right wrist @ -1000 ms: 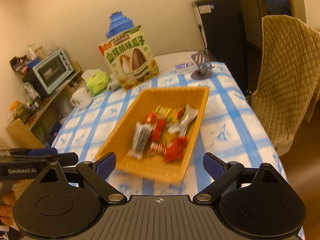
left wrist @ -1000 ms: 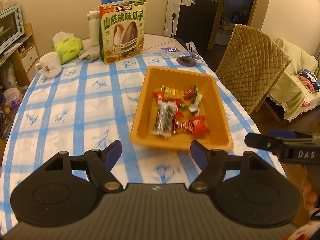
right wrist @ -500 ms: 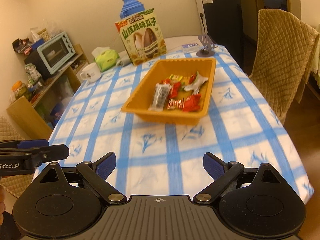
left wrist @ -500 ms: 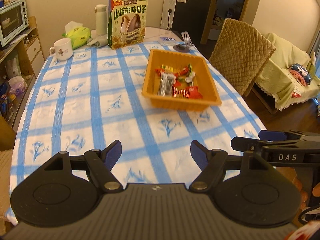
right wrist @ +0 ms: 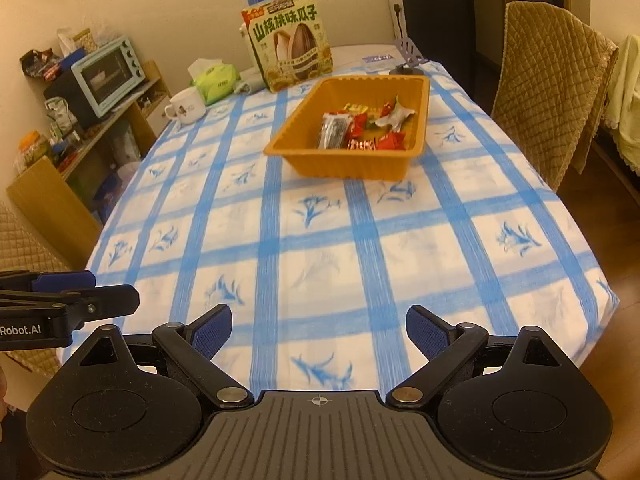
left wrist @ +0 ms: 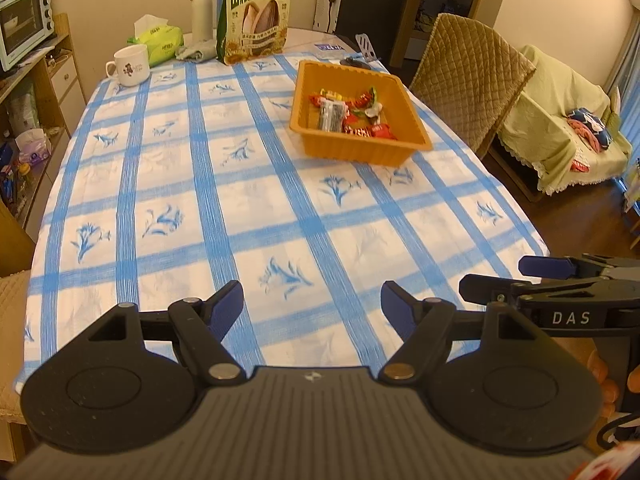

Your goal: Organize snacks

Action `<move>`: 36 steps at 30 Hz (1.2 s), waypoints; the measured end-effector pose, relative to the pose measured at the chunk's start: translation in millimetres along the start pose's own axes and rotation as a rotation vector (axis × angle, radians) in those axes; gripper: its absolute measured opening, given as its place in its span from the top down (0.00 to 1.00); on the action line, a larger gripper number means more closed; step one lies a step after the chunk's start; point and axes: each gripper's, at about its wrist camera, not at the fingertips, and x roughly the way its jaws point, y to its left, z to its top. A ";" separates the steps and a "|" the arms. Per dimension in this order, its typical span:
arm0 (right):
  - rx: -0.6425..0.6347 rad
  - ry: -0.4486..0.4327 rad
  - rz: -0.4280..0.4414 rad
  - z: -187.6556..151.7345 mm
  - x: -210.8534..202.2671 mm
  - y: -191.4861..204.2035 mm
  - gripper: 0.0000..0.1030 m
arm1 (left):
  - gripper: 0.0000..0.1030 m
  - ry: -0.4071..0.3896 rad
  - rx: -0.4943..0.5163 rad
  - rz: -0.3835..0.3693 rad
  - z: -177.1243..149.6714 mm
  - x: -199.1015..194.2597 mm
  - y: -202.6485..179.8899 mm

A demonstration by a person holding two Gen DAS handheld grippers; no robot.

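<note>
Across the checked surface (left wrist: 224, 208), nothing lies between the grippers and the tray (right wrist: 416, 92), which sits toward the far right side with the snacks (right wrist: 360, 128) piled inside. Beyond it stand a seed bag (right wrist: 290, 40), tissue pack (right wrist: 214, 80), mug (right wrist: 184, 108) and phone stand (right wrist: 408, 58); a chair (right wrist: 556, 88) flanks the right edge. Left gripper (left wrist: 312, 304) and right gripper (right wrist: 319, 330) hover at the near edge, jaws spread wide, holding nothing.
</note>
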 end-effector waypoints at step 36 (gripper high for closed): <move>-0.017 0.028 -0.014 -16.0 -1.1 24.3 0.09 | 0.28 0.022 -0.002 -0.021 -18.5 -3.6 13.0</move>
